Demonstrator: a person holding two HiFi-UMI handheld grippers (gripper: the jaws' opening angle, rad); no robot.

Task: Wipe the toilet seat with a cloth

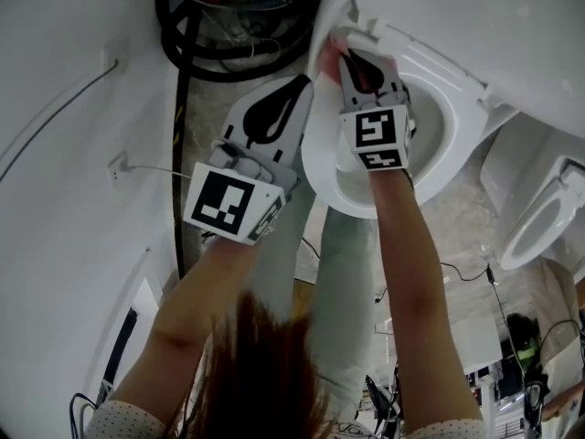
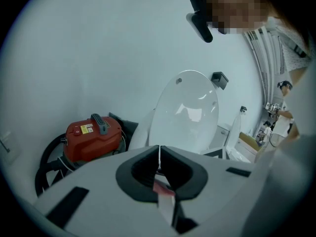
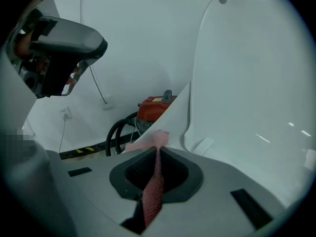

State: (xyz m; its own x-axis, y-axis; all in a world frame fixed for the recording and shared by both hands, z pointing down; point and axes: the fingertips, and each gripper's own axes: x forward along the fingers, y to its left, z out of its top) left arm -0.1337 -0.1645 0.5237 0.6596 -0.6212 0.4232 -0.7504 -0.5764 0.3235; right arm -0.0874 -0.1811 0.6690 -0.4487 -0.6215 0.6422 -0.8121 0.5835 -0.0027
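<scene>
While the person's two forearms reach down from the bottom of the head view, the left gripper hangs just beside the toilet's left flank. Its own view shows its jaws pressed together with only a thin pale line between the pads. A pale strip with a reddish end lies in the hollow behind them, and I cannot tell what it is.

The right gripper is just to its right and slightly further in, over the back left of the toilet seat. Its jaws are clamped on a pink cloth, which runs lengthwise through the gap. The cloth's bunched end pokes out past the tips and touches a white plastic edge of the toilet. Whether that edge belongs to the seat or to the raised lid is unclear.

Beyond the grippers, the lid stands upright over the open bowl. To the toilet's left, a red vacuum cleaner sits on the floor against the white wall, its black hose coiled around it. A wall socket with a white cable sits low on that wall. Well off to the right stands a second toilet.
</scene>
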